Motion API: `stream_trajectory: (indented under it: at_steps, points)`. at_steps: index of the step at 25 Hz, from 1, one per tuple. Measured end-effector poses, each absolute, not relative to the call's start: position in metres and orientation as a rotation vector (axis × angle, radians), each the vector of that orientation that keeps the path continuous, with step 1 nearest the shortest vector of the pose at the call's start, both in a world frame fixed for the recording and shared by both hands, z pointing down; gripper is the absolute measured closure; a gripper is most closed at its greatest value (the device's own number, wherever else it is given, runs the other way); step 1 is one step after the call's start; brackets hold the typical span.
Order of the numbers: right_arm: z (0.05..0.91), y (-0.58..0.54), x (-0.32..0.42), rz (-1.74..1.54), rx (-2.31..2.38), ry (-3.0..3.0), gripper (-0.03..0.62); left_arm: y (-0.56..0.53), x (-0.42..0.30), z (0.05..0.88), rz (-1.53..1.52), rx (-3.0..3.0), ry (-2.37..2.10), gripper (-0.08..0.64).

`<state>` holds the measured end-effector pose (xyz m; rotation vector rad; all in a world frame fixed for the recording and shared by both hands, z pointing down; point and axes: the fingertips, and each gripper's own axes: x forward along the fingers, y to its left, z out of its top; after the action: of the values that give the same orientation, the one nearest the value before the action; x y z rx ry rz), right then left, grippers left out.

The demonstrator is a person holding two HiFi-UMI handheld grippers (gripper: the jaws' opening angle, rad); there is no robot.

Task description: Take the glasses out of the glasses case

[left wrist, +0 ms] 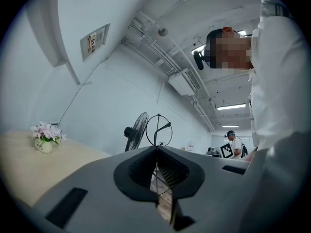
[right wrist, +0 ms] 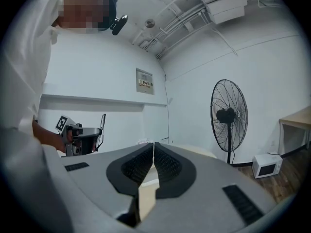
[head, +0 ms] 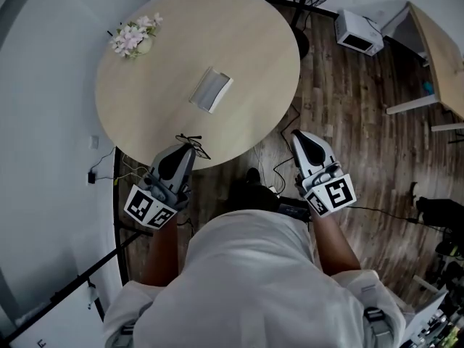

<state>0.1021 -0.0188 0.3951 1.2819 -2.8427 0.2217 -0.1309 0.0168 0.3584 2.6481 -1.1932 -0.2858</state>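
A light grey glasses case [head: 211, 89] lies open in the middle of the round wooden table [head: 246, 42]. Thin black wire-frame glasses [head: 191, 141] stick out of my left gripper [head: 190, 149], which hovers at the table's near edge, well short of the case. In the left gripper view the jaws [left wrist: 156, 148] are pressed together on the frame, and one round lens ring with its temple [left wrist: 166, 126] stands up above them. My right gripper [head: 299, 135] hangs over the floor to the right of the table. Its jaws [right wrist: 153, 144] are shut with nothing between them.
A small pot of pink flowers [head: 133, 38] stands at the table's far left. A standing fan [right wrist: 228, 116] and a white microwave [head: 359, 33] sit on the wood floor beyond the table. Another desk [head: 438, 49] is at the right. Cables lie under the table's near edge.
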Motion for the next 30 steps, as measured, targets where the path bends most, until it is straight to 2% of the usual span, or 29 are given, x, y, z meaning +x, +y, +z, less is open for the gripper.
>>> stream_trajectory:
  at_steps: [30]
  points:
    - [0.434,-0.059,0.158,0.281,1.184,-2.891,0.568,-0.020,-0.051,0.411,-0.155,2.603,-1.268,0.537]
